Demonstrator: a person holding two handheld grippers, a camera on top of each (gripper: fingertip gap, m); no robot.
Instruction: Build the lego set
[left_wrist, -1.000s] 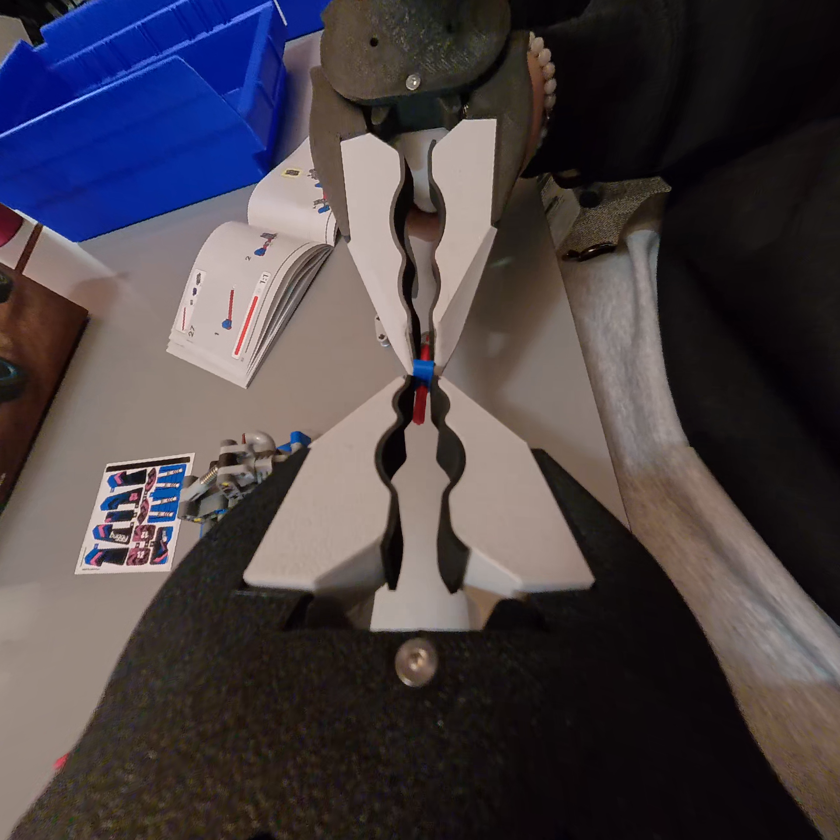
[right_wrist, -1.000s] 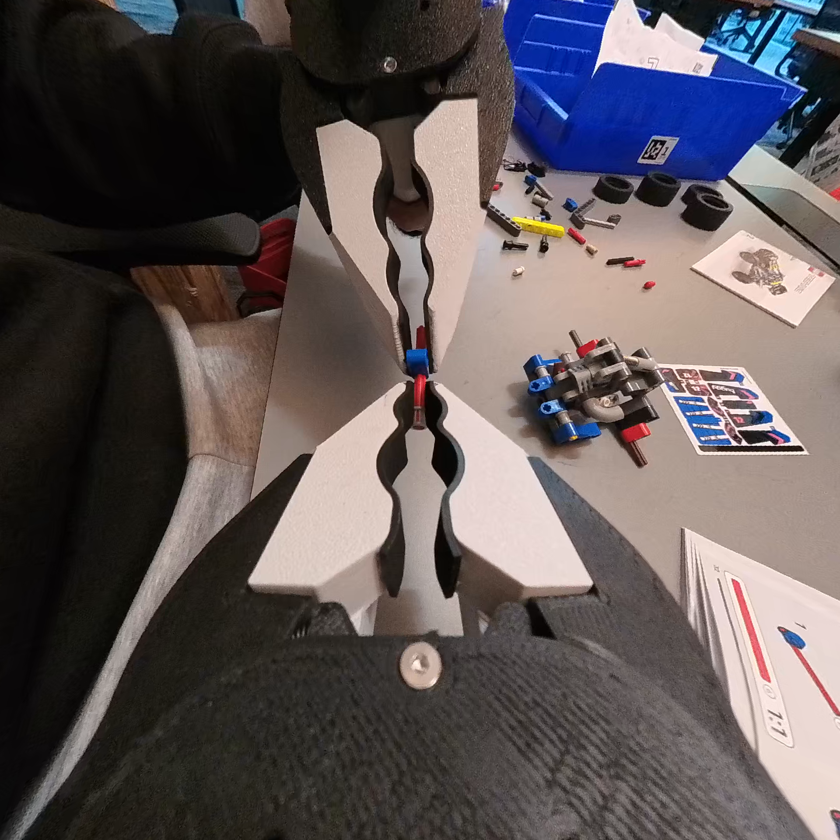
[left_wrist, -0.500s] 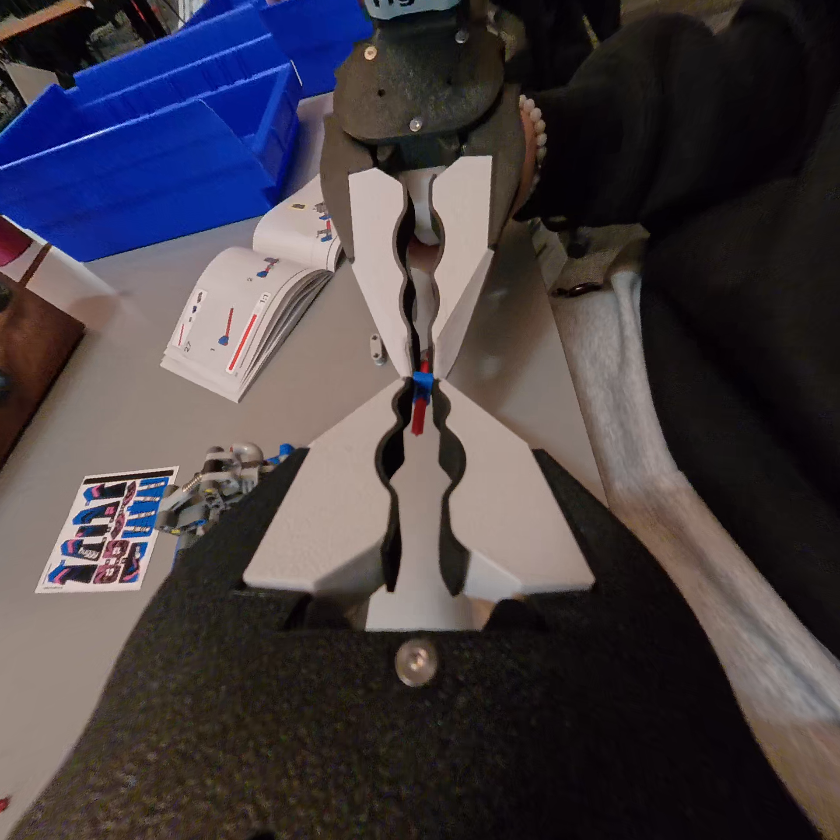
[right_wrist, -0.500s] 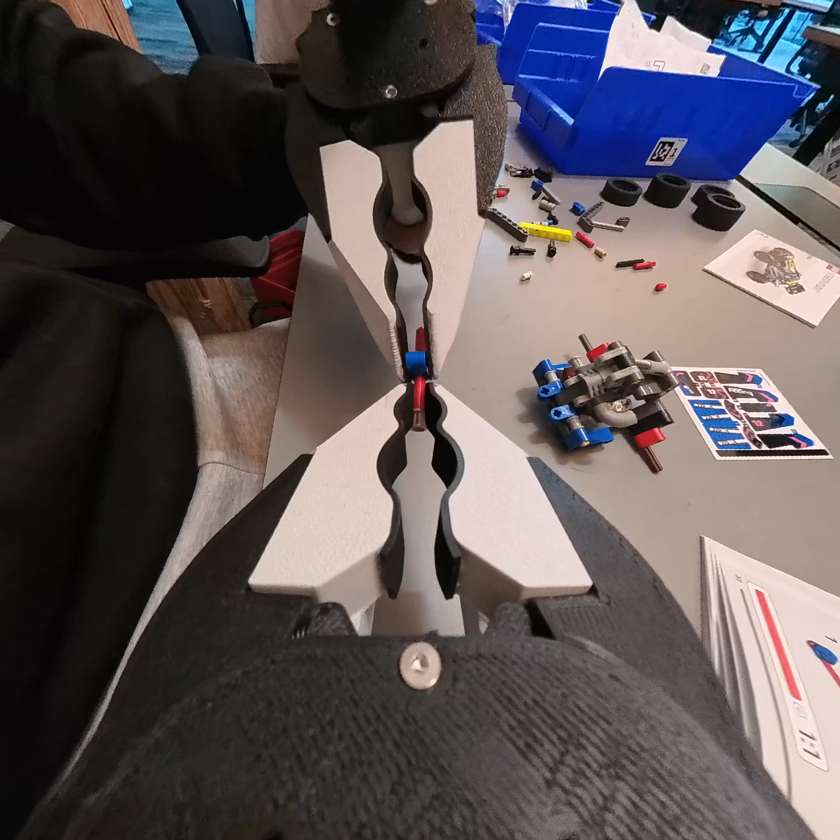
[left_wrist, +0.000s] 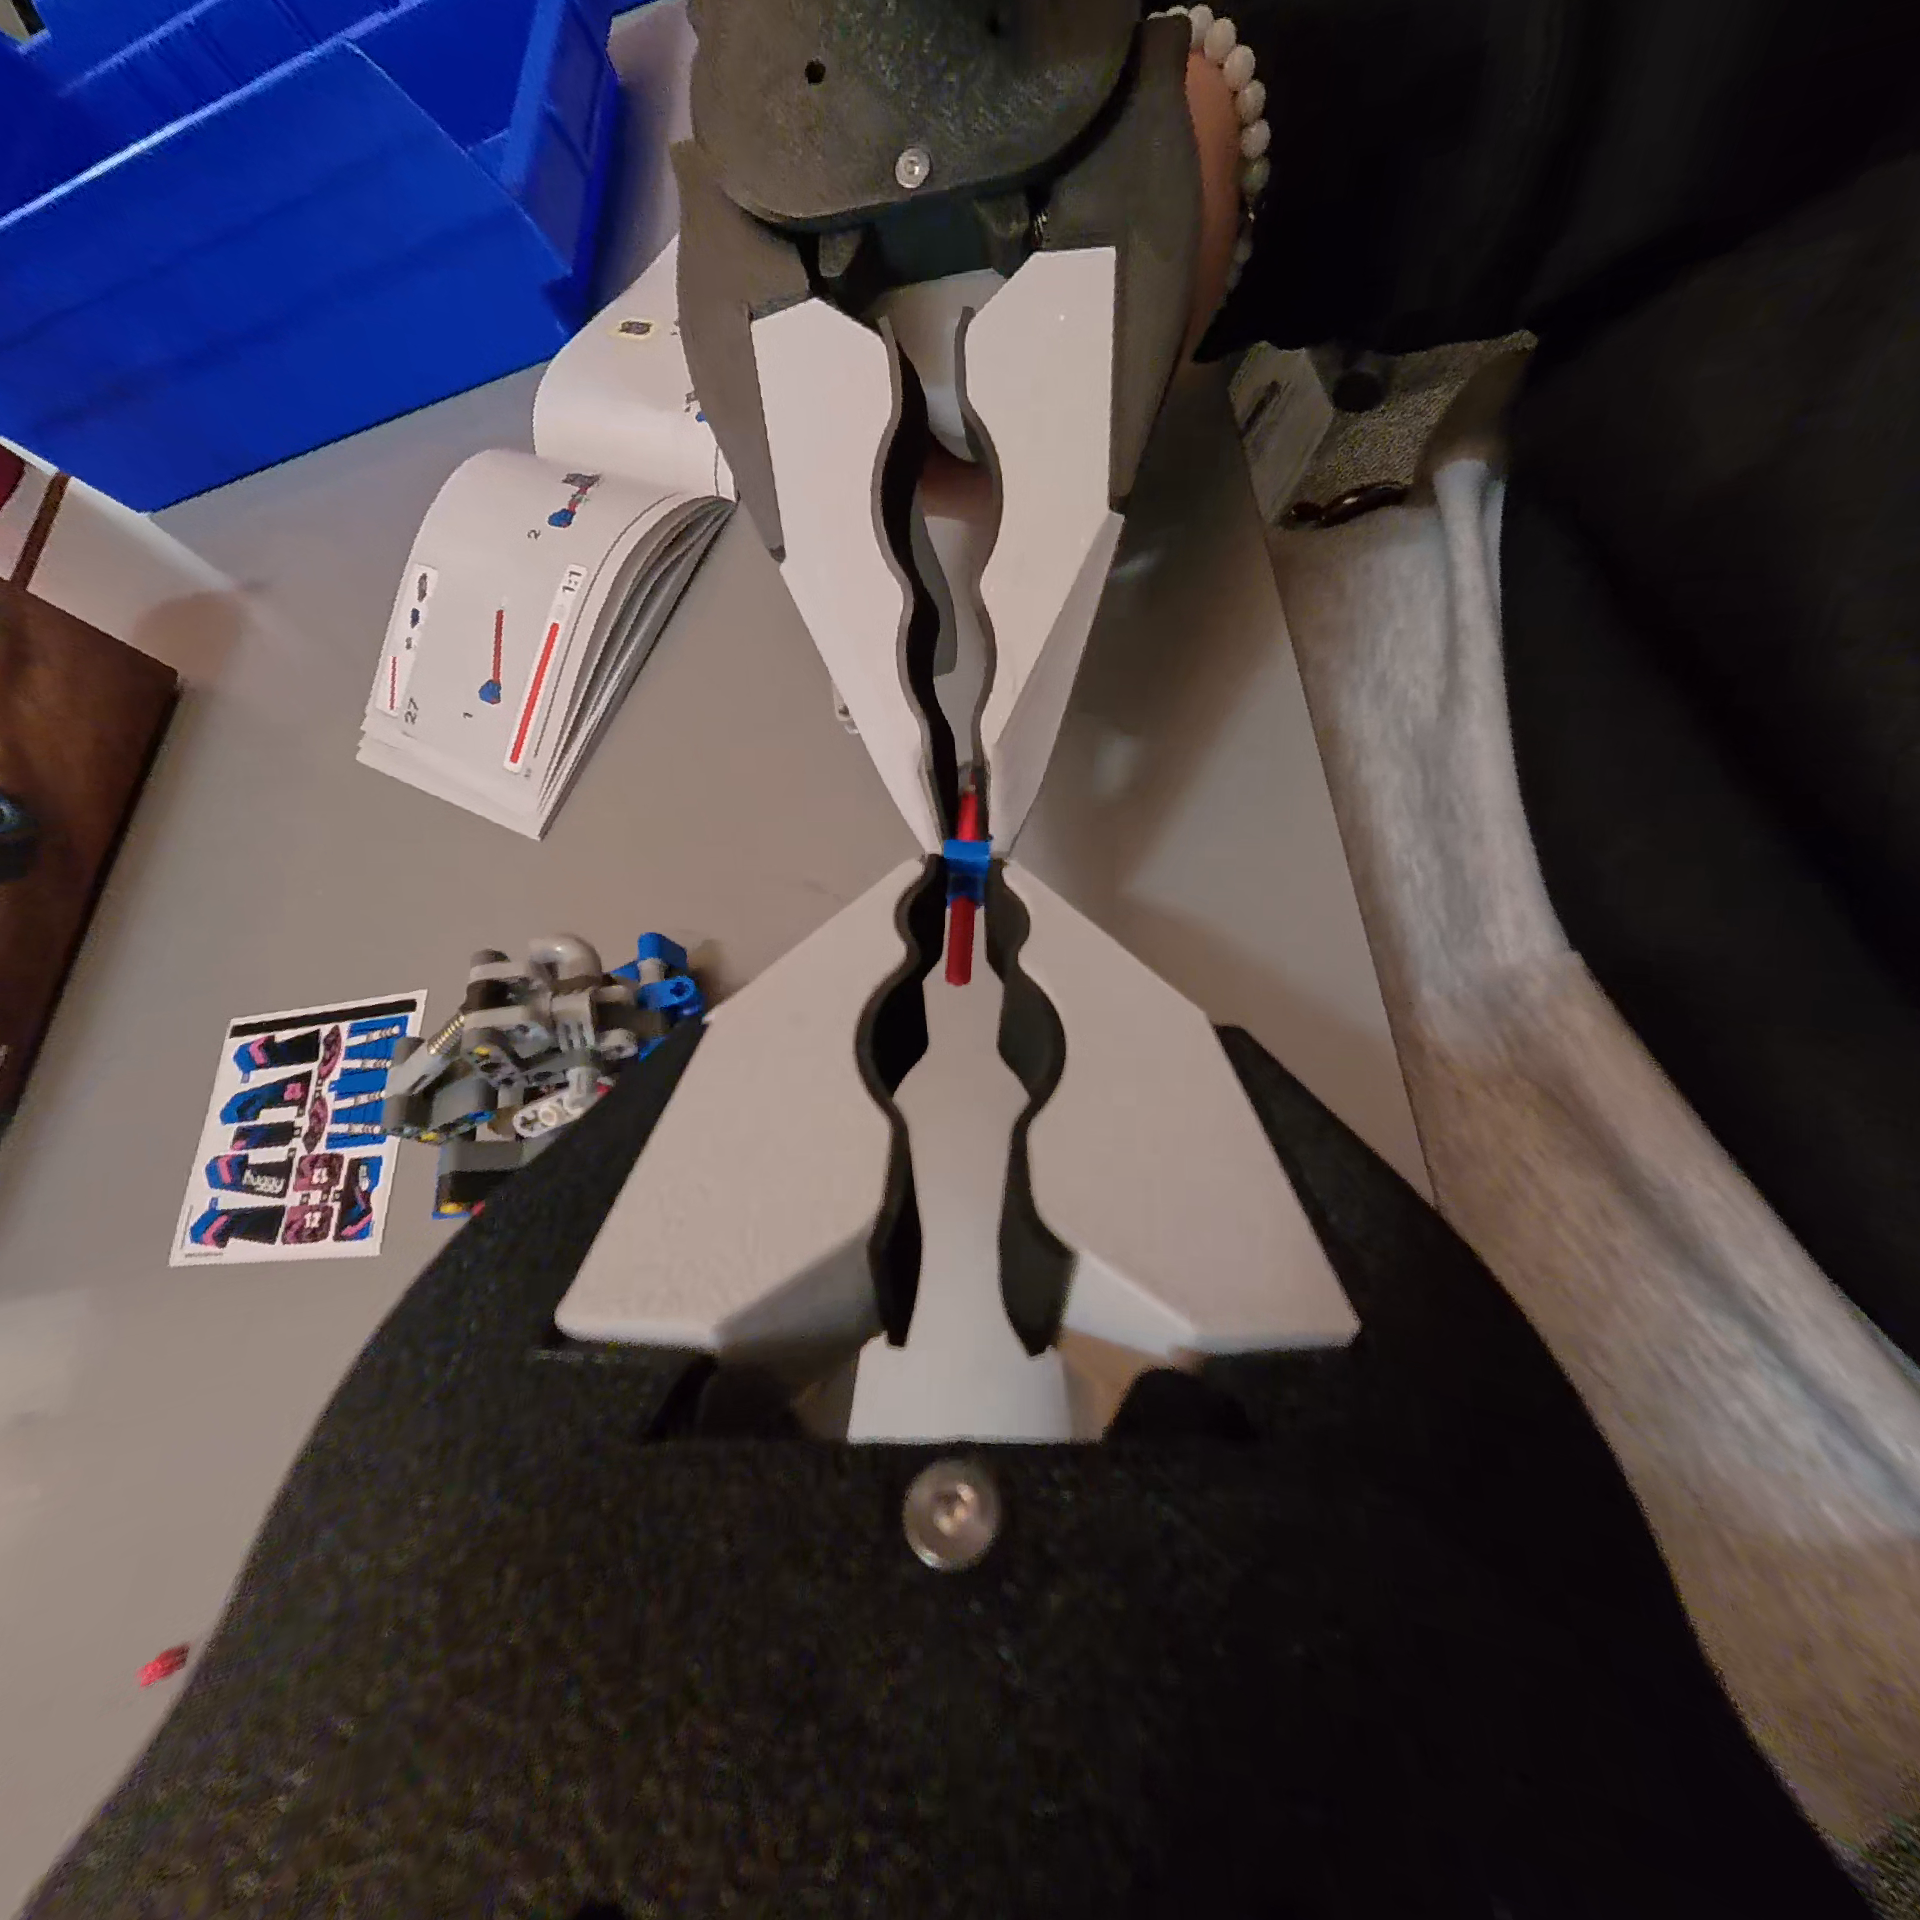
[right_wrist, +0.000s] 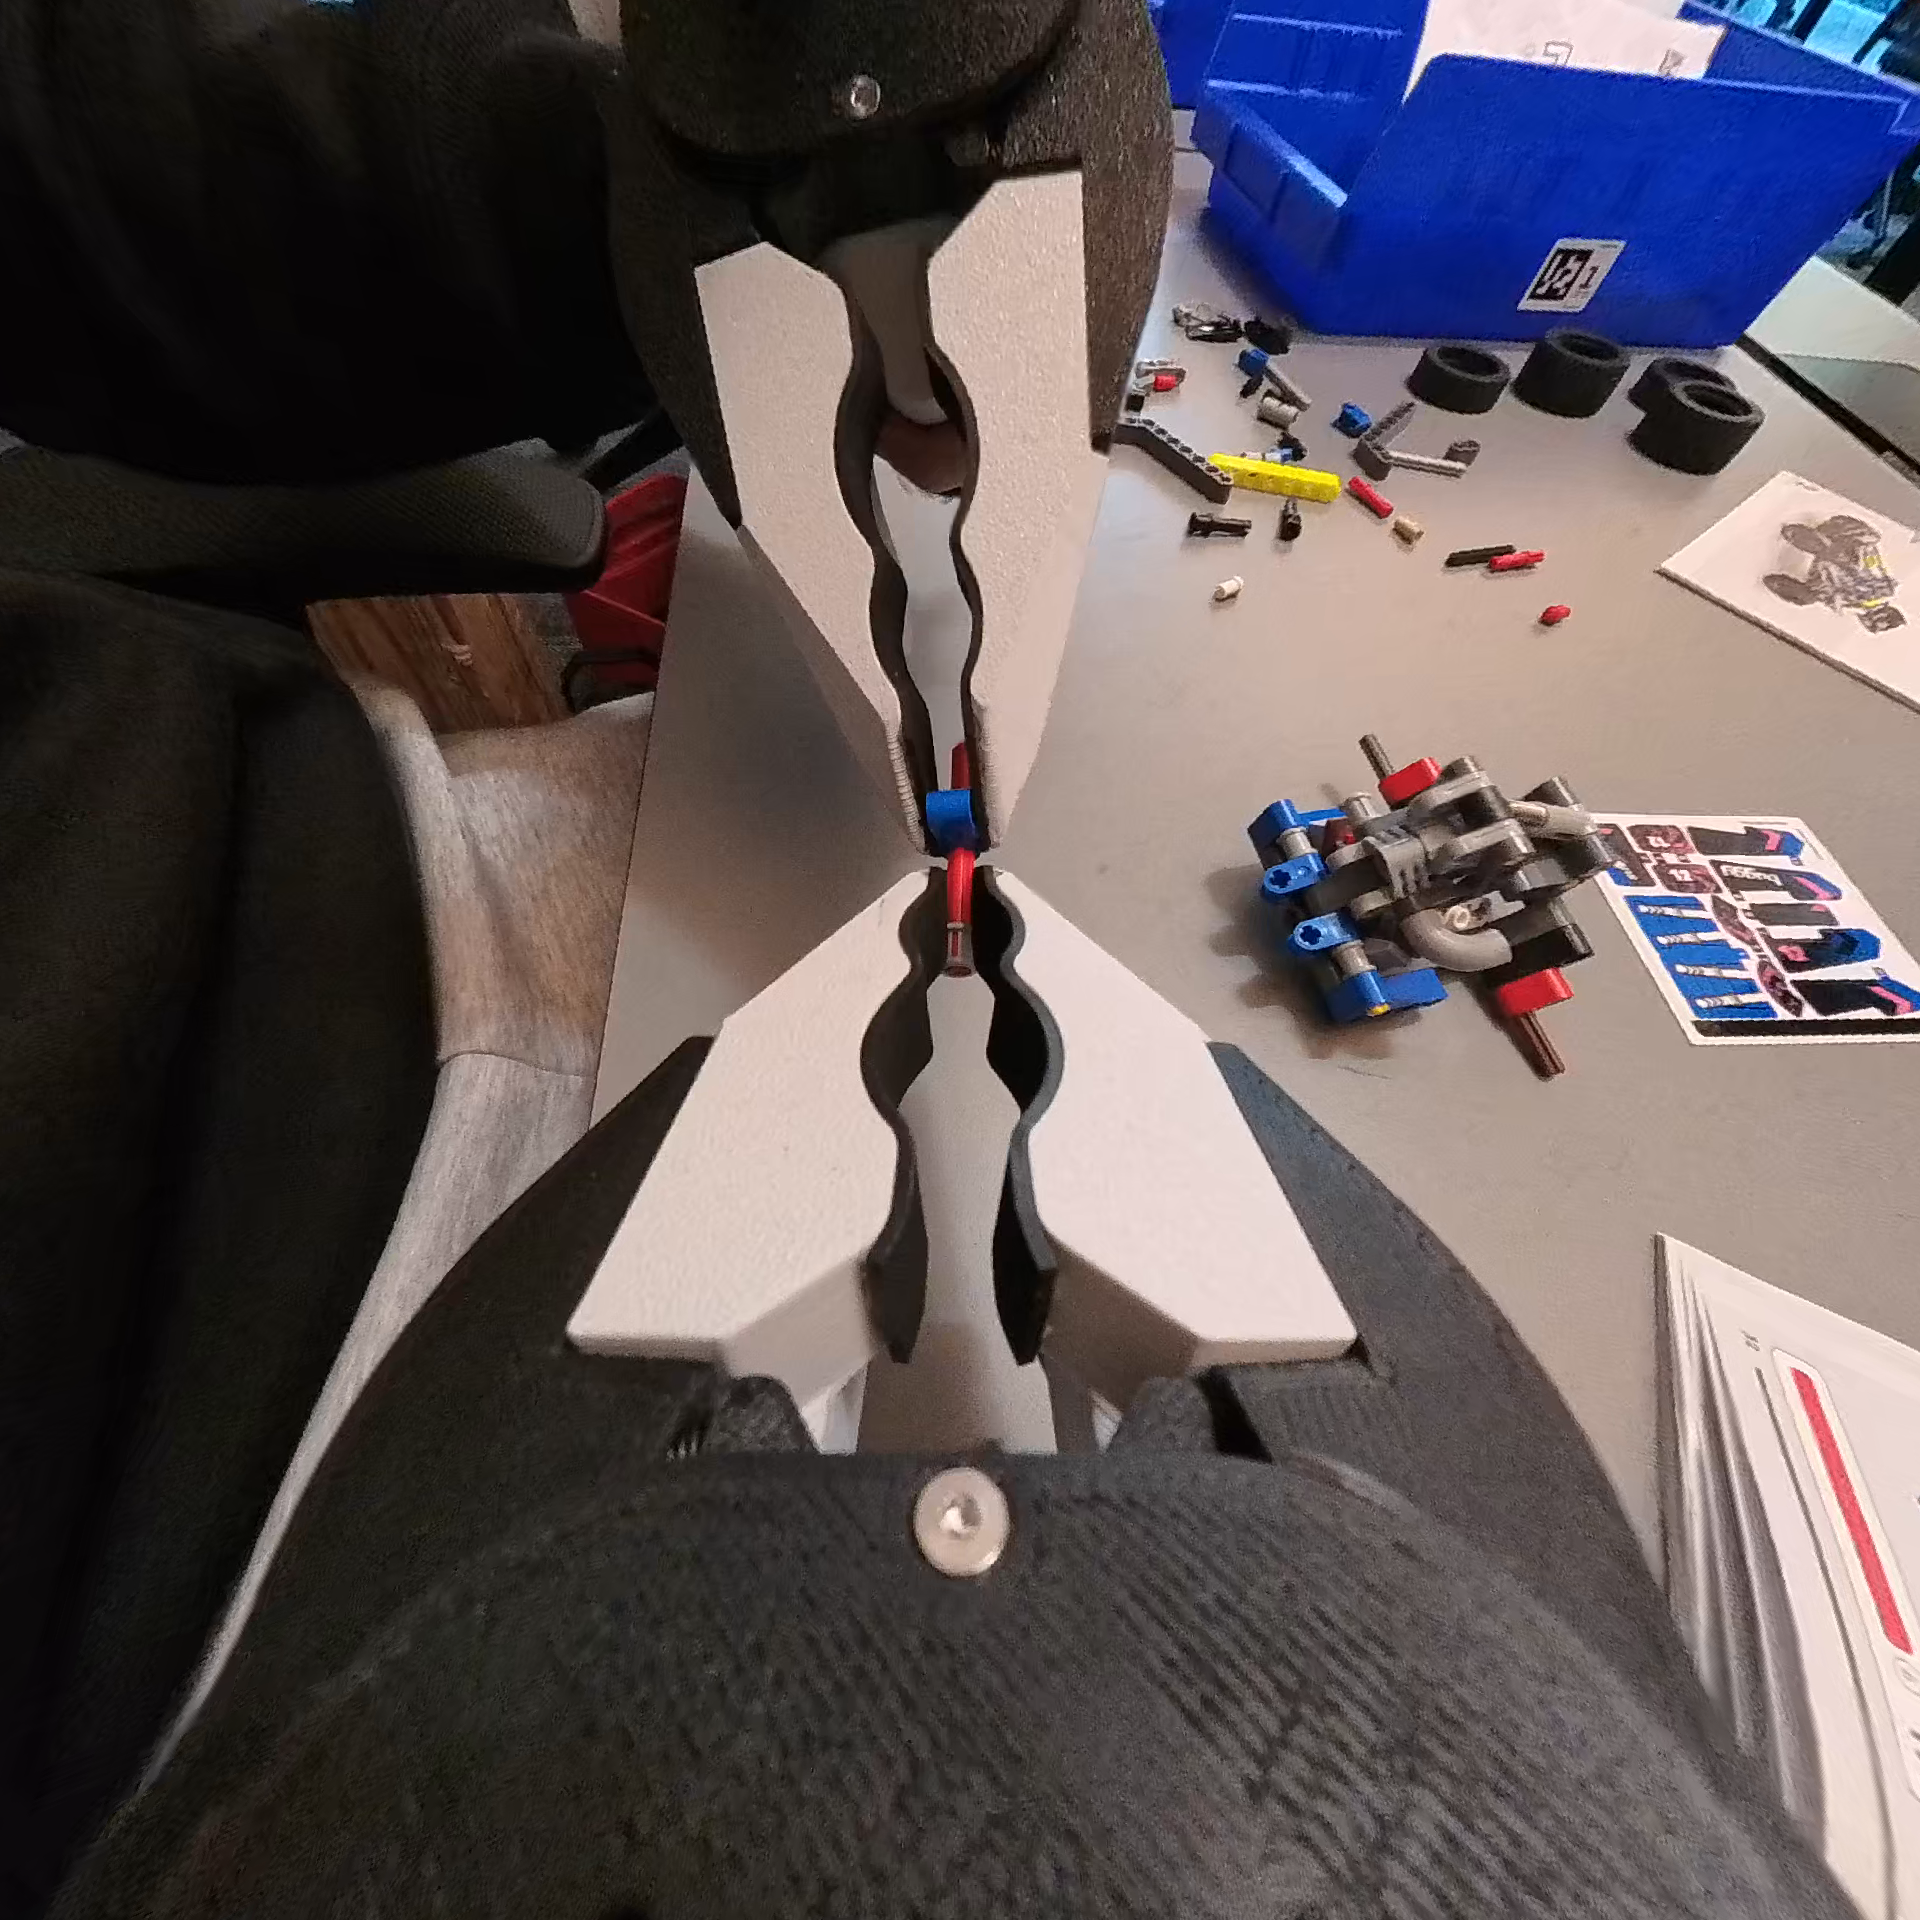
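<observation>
I have both grippers tip to tip above the near edge of the grey table (right_wrist: 1299, 727), sharing one small assembly: a thin red axle (left_wrist: 958, 940) threaded through a small blue connector (left_wrist: 966, 868). In the left wrist view, my left gripper (left_wrist: 961, 883) is clamped on the blue connector at its very tips. In the right wrist view, my right gripper (right_wrist: 961, 883) is closed on the red axle just below the connector, the axle's free end lying back in the gap between its fingers. Judgement on handling: both parts are hard plastic, very light and smooth, so they will not deform, but they can twist or squirt out of a tip pinch. The axle is slender and should be pushed along its length only; side load risks levering it out. I would hold the connector across its flat faces and the axle close to the joint. The half-built buggy (right_wrist: 1423, 894) sits on the table beside the sticker sheet (right_wrist: 1787, 935), loose parts (right_wrist: 1278, 483) and tyres (right_wrist: 1574, 374) lie farther off before the blue bin (right_wrist: 1558, 187), and the open instruction booklet (left_wrist: 520, 644) lies clear of the work.
</observation>
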